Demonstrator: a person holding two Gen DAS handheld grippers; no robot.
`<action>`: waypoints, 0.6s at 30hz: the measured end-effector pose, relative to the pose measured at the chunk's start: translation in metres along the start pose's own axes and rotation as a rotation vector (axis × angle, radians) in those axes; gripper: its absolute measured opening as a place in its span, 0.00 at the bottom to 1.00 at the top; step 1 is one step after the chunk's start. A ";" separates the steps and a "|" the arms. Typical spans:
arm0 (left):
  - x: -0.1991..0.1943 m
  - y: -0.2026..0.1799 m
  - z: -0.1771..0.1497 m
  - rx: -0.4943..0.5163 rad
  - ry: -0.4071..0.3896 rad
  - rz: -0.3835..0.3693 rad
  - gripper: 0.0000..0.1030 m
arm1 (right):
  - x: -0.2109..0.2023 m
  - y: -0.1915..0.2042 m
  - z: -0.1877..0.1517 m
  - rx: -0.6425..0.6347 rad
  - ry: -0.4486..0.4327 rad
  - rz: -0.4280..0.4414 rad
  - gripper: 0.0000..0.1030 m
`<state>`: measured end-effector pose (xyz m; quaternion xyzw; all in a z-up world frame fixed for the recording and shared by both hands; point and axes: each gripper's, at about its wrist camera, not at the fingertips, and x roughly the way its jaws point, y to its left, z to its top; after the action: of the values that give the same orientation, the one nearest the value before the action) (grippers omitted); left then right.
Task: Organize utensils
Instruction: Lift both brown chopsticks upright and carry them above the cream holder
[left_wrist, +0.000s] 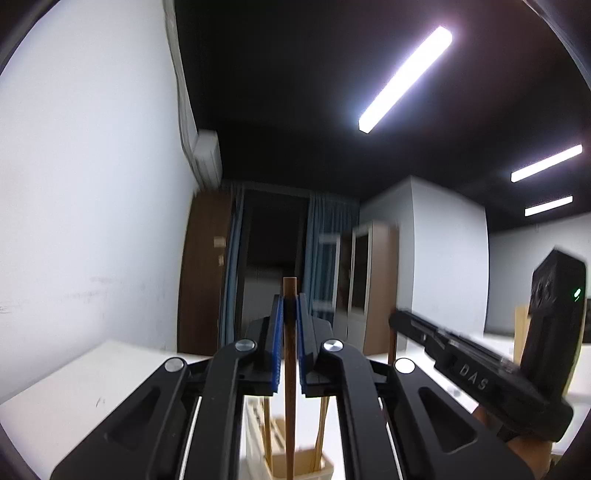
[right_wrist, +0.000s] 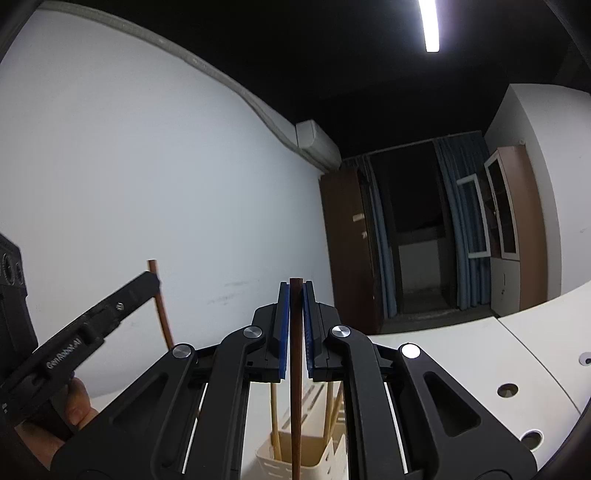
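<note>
My left gripper is shut on a brown wooden chopstick held upright, its lower end reaching down into a cream utensil holder. My right gripper is shut on a dark brown chopstick held upright over the same cream holder. Thin light wooden chopsticks stand in the holder. The right gripper shows at the right of the left wrist view. The left gripper shows at the left of the right wrist view, with its chopstick.
The holder stands on a white table beside a white wall. The table has round holes at the right. A brown door, blue curtains and a cabinet lie beyond.
</note>
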<state>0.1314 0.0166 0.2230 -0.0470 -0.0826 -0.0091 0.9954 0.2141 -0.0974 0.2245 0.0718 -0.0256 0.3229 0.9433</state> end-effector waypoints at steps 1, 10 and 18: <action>-0.004 -0.001 0.002 0.001 -0.029 0.004 0.06 | -0.003 -0.001 0.001 0.005 -0.023 0.001 0.06; -0.018 0.004 0.002 -0.044 -0.181 0.023 0.06 | -0.020 -0.012 0.007 0.042 -0.233 -0.006 0.06; -0.013 0.002 -0.006 -0.038 -0.202 0.020 0.06 | -0.004 -0.015 -0.002 0.033 -0.311 0.010 0.06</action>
<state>0.1200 0.0185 0.2152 -0.0673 -0.1819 0.0039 0.9810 0.2205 -0.1109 0.2199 0.1361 -0.1663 0.3129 0.9252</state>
